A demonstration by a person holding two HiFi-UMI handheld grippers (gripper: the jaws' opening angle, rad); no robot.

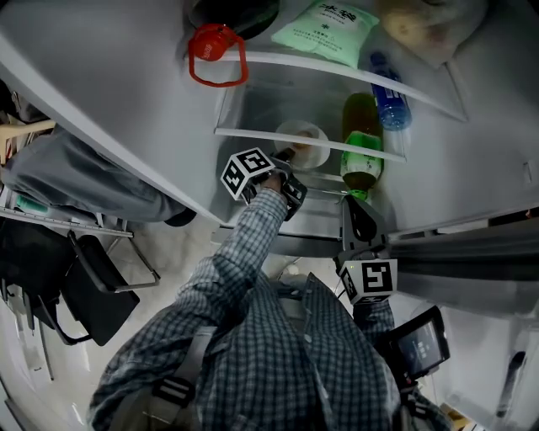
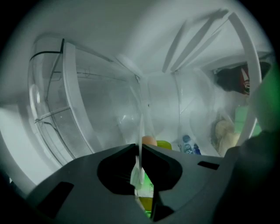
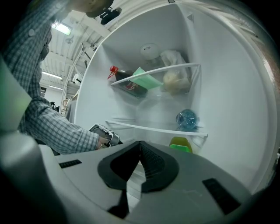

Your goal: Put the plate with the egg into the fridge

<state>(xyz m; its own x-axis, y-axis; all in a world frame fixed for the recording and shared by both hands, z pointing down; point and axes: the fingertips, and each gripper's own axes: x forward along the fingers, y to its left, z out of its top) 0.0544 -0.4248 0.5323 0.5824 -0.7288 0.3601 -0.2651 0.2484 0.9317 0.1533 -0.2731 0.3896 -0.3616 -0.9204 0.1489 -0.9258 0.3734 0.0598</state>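
Two shelves show in the open fridge (image 1: 472, 160): upper shelf (image 1: 337, 71) and lower shelf (image 1: 253, 133). Plaid sleeve (image 1: 253, 244) reaches into the fridge from the bottom of the head view. Black chair (image 1: 93, 295) stands out on the floor to the left, well apart from everything else.

Left tongs (image 1: 285, 158) are inside the fridge, in the bay under the lower shelf. Jaws are clamped on the rim of the clear plate (image 1: 295, 129). The left gripper view shows that rim edge-on, pinched between the pads. Can't tell whether the plate rests on anything or just hangs in the grip.

Right tongs (image 1: 358, 210) sit lower, at the fridge's front edge, right of the left tongs and apart from them. Jaws are fully together with nothing in them, per the right gripper view.

Red-capped bottle (image 1: 209, 44) lies on the upper shelf at the left. Green packet (image 1: 328, 29) is beside it and a pale bag (image 1: 421, 25) is at the right. Green bottle (image 1: 362, 143) is under the lower shelf, just right of the plate. Blue bottle (image 1: 389, 97) lies on its side on the lower shelf, above the green one.

Egg (image 1: 306, 153) is on the plate. In the left gripper view it shows just past the jaw tips, with the green bottle's cap beside it.
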